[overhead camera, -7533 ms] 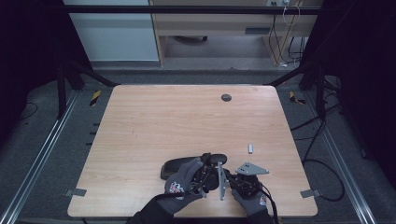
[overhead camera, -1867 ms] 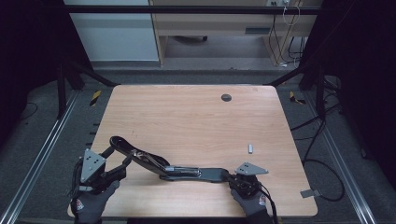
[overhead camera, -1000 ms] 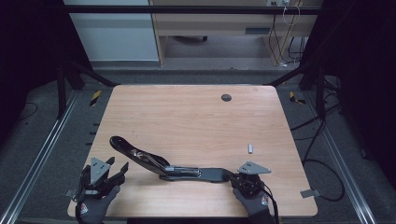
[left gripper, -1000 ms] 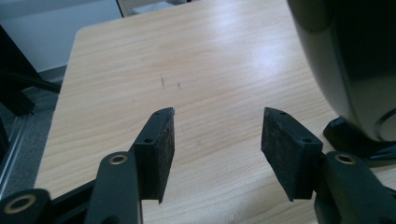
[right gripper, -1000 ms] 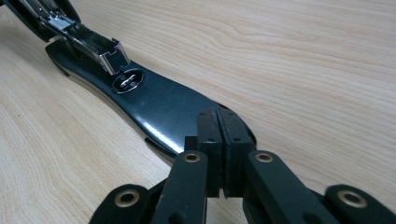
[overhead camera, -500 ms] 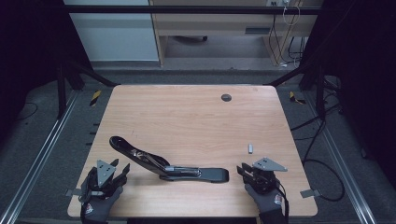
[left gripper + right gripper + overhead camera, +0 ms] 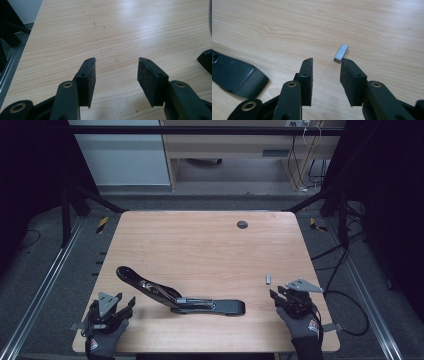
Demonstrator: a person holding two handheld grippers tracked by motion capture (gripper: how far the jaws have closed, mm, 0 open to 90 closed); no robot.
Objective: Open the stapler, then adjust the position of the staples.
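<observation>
High view: stapler lies swung open flat on table, base end toward right, both grippers off it. Left gripper parked near front-left corner, jaws apart, nothing between them. Right gripper just let go of stapler's end, jaws have just been opening, empty. Small strip of staples sits right past its tips, not touching pads. My guess: stapler's laid open for reloading, so next move is pinching that strip. Thin and flat on wood, so tricky grab.
</observation>
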